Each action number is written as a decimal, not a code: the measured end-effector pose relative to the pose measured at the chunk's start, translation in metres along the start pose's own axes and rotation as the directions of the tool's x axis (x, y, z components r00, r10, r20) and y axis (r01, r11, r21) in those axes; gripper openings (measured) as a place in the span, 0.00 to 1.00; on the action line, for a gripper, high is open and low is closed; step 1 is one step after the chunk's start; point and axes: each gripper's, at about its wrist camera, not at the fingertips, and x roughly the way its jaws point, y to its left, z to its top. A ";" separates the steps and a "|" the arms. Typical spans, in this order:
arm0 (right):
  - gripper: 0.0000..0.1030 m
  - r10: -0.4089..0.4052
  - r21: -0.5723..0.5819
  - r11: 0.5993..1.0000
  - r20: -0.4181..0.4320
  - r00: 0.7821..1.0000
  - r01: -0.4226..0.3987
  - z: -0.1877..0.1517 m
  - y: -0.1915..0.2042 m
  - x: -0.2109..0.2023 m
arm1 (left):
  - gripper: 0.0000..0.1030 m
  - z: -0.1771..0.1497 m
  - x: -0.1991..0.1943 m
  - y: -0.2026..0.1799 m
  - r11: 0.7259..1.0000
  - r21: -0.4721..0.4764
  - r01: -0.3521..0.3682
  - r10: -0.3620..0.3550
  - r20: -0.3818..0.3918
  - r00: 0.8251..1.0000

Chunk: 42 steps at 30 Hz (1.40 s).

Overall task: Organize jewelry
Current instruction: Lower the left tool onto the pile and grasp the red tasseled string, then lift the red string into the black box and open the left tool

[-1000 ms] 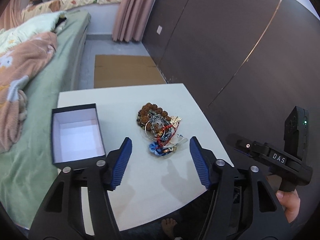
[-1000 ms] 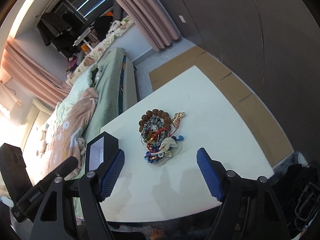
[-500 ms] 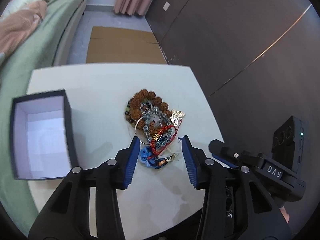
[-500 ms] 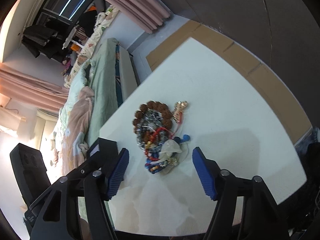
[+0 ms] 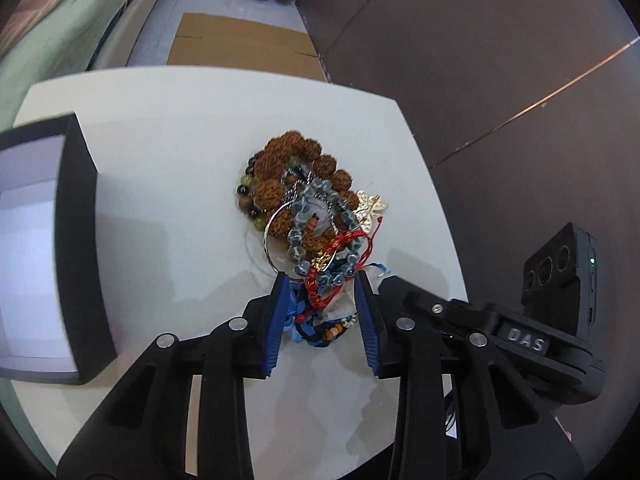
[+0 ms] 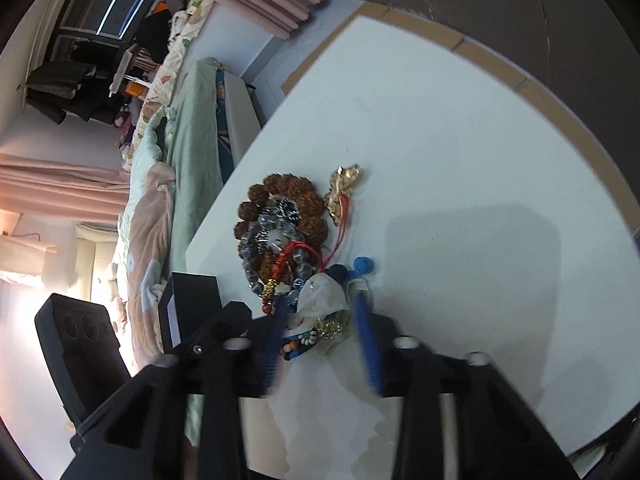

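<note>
A tangled pile of jewelry (image 5: 308, 216) lies on the white table (image 5: 180, 152): a brown seed-bead bracelet (image 5: 296, 156), a clear blue-grey bead bracelet, a red cord, a gold ornament (image 5: 370, 206) and a blue cord piece (image 5: 312, 328). My left gripper (image 5: 322, 280) is open, its blue fingers either side of the pile's near end. My right gripper (image 6: 320, 308) is open too, astride the near end of the pile (image 6: 280, 232), around a white translucent piece (image 6: 324, 292). An open black box (image 5: 76, 240) with a white inside stands at the left.
A bed with green and pink bedding (image 6: 160, 184) runs along the table's left side. A dark wall (image 5: 480, 80) is at the right, and cardboard (image 5: 240, 44) lies on the floor beyond the table. The right gripper's body (image 5: 520, 340) shows in the left wrist view.
Both grippers have moved down and forward onto the jewelry pile, and their fingers have narrowed around its near end. The pile and the box have not moved.
</note>
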 end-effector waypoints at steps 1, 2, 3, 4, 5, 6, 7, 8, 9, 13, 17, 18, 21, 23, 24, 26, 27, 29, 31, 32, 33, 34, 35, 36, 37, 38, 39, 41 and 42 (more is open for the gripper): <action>0.04 0.013 0.007 1.000 0.004 1.000 -0.013 0.000 -0.001 0.000 | 0.32 -0.001 0.003 0.000 1.000 -0.001 0.005 -0.005 -0.002 1.000; 0.01 0.021 0.004 1.000 0.012 1.000 -0.021 -0.001 0.000 -0.002 | 0.32 -0.001 0.005 0.000 1.000 0.003 0.005 -0.005 -0.005 1.000; 0.01 0.032 -0.008 0.999 0.031 0.999 -0.032 -0.002 0.002 -0.007 | 0.32 -0.003 0.005 0.000 1.000 0.007 0.004 -0.004 -0.006 1.000; 0.01 0.039 -0.018 0.999 0.046 0.998 -0.039 -0.002 0.003 -0.011 | 0.32 -0.004 0.007 -0.001 1.000 0.012 0.001 -0.001 -0.008 1.000; 0.01 0.040 -0.030 0.999 0.063 0.997 -0.039 -0.003 0.005 -0.015 | 0.32 -0.004 0.009 -0.002 1.000 0.015 -0.001 0.001 -0.011 1.000; 0.01 0.045 -0.035 0.998 0.070 0.997 -0.042 -0.004 0.005 -0.020 | 0.32 -0.004 0.011 -0.003 1.000 0.018 -0.004 0.004 -0.012 1.000; 0.01 0.055 -0.037 0.998 0.076 0.996 -0.052 -0.005 0.005 -0.023 | 0.31 -0.005 0.015 -0.004 1.000 0.022 -0.011 0.012 -0.012 1.000; 0.01 0.063 -0.037 0.997 0.079 0.995 -0.061 -0.006 0.004 -0.026 | 0.26 -0.006 0.017 -0.004 1.000 0.023 -0.016 0.016 -0.013 1.000; 0.01 0.063 -0.039 0.997 0.084 0.995 -0.059 -0.007 0.004 -0.028 | 0.22 -0.007 0.018 -0.005 1.000 0.023 -0.018 0.018 -0.013 1.000; 0.01 0.048 -0.041 0.998 0.104 0.993 -0.044 -0.011 0.001 -0.041 | 0.08 -0.010 0.019 -0.008 0.999 0.035 -0.020 0.021 -0.005 1.000; 0.01 -0.015 -0.023 1.000 0.140 0.990 0.018 -0.012 -0.012 -0.053 | 0.08 -0.015 0.006 -0.012 0.999 0.052 -0.008 0.007 0.027 1.000; 0.01 -0.026 -0.017 0.999 0.141 0.990 0.029 -0.013 -0.015 -0.054 | 0.08 -0.015 0.002 -0.012 0.998 0.056 -0.004 0.002 0.035 0.999; 0.01 -0.066 0.008 0.998 0.155 0.986 0.065 -0.012 -0.023 -0.057 | 0.08 -0.017 -0.013 -0.012 0.998 0.064 0.011 -0.015 0.058 0.998; 0.01 -0.079 0.003 0.997 0.170 0.982 0.080 -0.011 -0.024 -0.060 | 0.08 -0.016 -0.019 -0.011 0.998 0.063 0.018 -0.022 0.066 0.998; 0.01 -0.074 -0.001 0.997 0.172 0.982 0.075 -0.011 -0.023 -0.061 | 0.08 -0.016 -0.022 -0.011 0.998 0.065 0.020 -0.025 0.070 0.997; 0.01 -0.004 -0.013 1.000 0.162 0.987 0.006 -0.012 -0.020 -0.060 | 0.08 -0.017 -0.029 -0.010 0.997 0.071 0.028 -0.034 0.080 0.996; 0.01 0.076 -0.027 0.997 0.150 0.986 -0.072 -0.013 -0.016 -0.061 | 0.08 -0.017 -0.033 -0.010 0.997 0.074 0.034 -0.041 0.084 0.996; 0.01 0.165 -0.083 0.985 0.155 0.974 -0.153 -0.015 -0.002 -0.066 | 0.08 -0.017 -0.039 -0.008 0.996 0.077 0.045 -0.052 0.091 0.995; 0.01 0.215 -0.117 0.973 0.153 0.965 -0.199 -0.016 0.008 -0.067 | 0.08 -0.015 -0.044 -0.007 0.995 0.076 0.057 -0.064 0.097 0.993; 0.01 0.233 -0.120 0.969 0.147 0.961 -0.217 -0.018 0.010 -0.065 | 0.08 -0.015 -0.044 -0.007 0.995 0.074 0.062 -0.069 0.101 0.992; 0.01 0.240 -0.119 0.967 0.145 0.960 -0.224 -0.018 0.012 -0.063 | 0.08 -0.015 -0.047 -0.006 0.995 0.075 0.069 -0.077 0.105 0.991; 0.01 0.244 -0.116 0.966 0.141 0.959 -0.229 -0.019 0.013 -0.061 | 0.08 -0.015 -0.049 -0.006 0.994 0.078 0.073 -0.081 0.107 0.991; 0.01 0.234 -0.109 0.969 0.141 0.962 -0.220 -0.018 0.012 -0.059 | 0.08 -0.014 -0.051 -0.006 0.994 0.081 0.077 -0.085 0.109 0.990; 0.01 0.230 -0.105 0.971 0.141 0.963 -0.217 -0.019 0.011 -0.057 | 0.08 -0.015 -0.052 -0.006 0.993 0.083 0.079 -0.088 0.110 0.990; 0.01 0.244 -0.095 0.968 0.136 0.960 -0.233 -0.018 0.010 -0.055 | 0.08 -0.015 -0.054 -0.005 0.993 0.083 0.084 -0.093 0.111 0.989; 0.01 0.251 -0.087 0.967 0.132 0.959 -0.241 -0.016 0.009 -0.053 | 0.08 -0.015 -0.055 -0.004 0.993 0.082 0.087 -0.096 0.112 0.989; 0.01 0.244 -0.087 0.968 0.134 0.961 -0.234 -0.016 0.009 -0.052 | 0.08 -0.015 -0.056 -0.004 0.993 0.082 0.090 -0.099 0.113 0.989; 0.01 0.177 -0.093 0.982 0.136 0.975 -0.166 -0.016 0.012 -0.045 | 0.08 -0.014 -0.059 -0.003 0.992 0.081 0.093 -0.102 0.119 0.988; 0.01 0.143 -0.086 0.987 0.132 0.981 -0.133 -0.016 0.012 -0.040 | 0.08 -0.013 -0.059 -0.002 0.992 0.080 0.093 -0.103 0.121 0.987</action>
